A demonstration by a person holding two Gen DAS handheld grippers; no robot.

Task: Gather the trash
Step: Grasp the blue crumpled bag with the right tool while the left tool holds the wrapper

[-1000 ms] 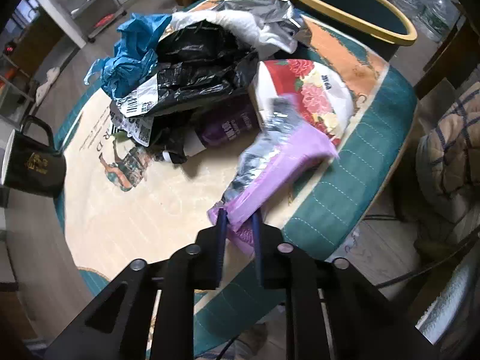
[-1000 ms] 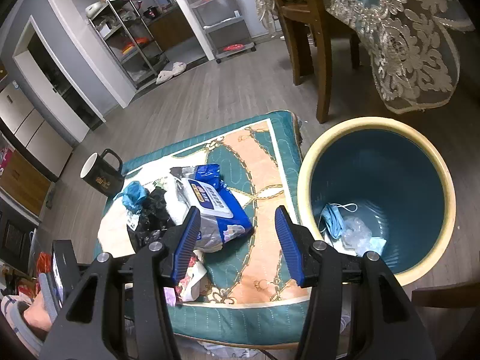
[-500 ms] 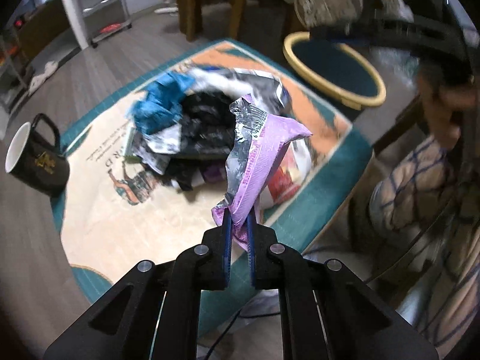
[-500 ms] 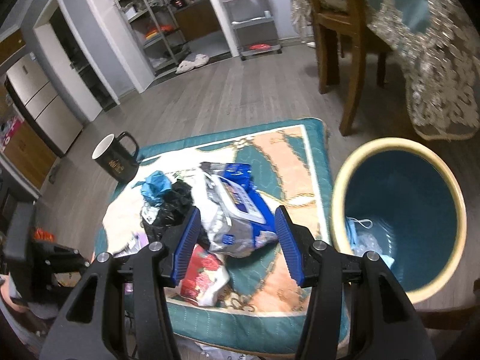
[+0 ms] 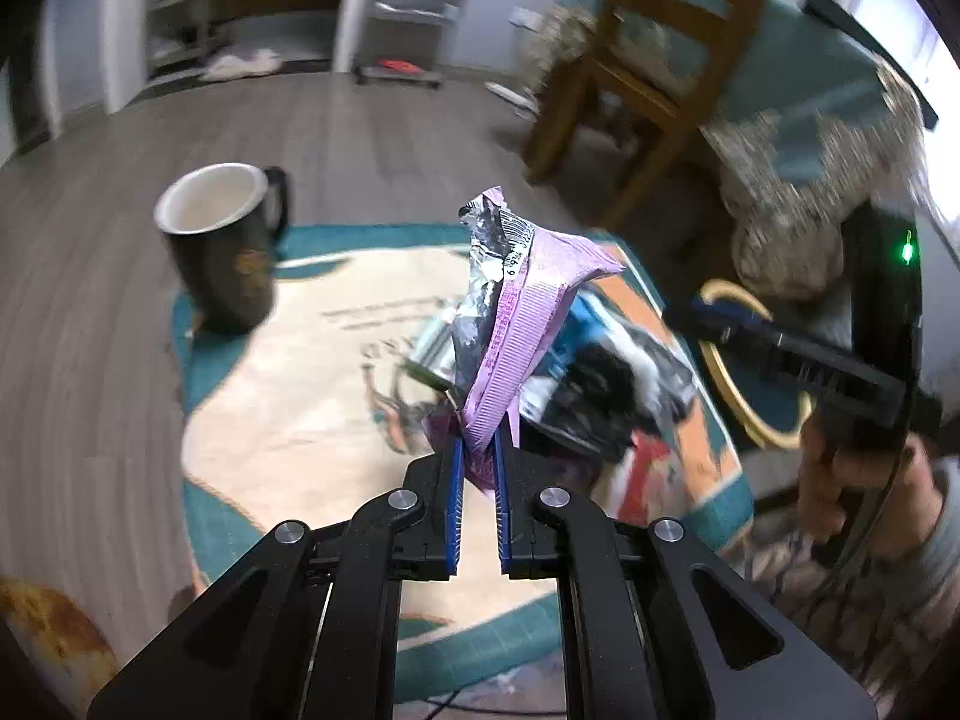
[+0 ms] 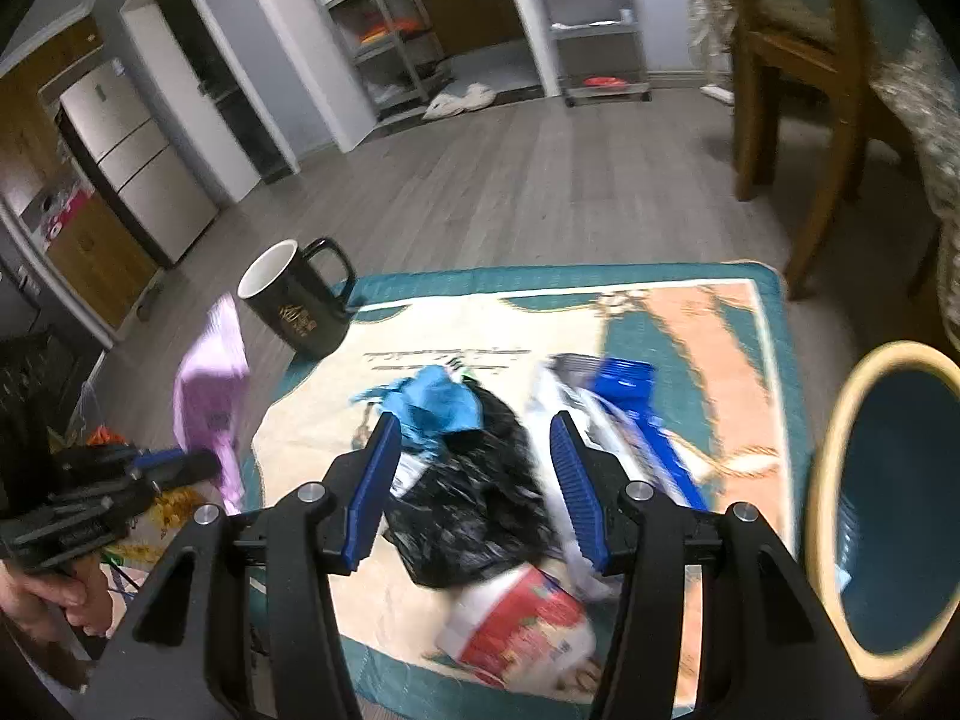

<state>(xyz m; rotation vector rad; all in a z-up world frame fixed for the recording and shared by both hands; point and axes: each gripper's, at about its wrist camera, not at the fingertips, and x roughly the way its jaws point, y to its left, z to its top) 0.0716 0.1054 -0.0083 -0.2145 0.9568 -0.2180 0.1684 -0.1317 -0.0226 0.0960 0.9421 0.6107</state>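
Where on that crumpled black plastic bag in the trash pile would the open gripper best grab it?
Probably the raised, crinkled hump of the black plastic bag, coming down from above. It lies bunched on the mat right below the open right gripper, with folds standing up for the fingers to pinch. Its edges tuck under the blue scrap and beside the red-and-white packet, so a sideways approach looks awkward.

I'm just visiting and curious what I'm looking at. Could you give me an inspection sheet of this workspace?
Surface: teal patterned mat on a wooden floor.
Job's things: purple wrapper held up; black bag, blue-white pack, red floral pack on the mat; bin beside it.
Clutter: black mug at the mat's corner.
Grippers: left gripper jaws shut on the wrapper; right gripper open above the pile.
Cables: nothing seen.
Surroundings: chair, shelves, fridge.
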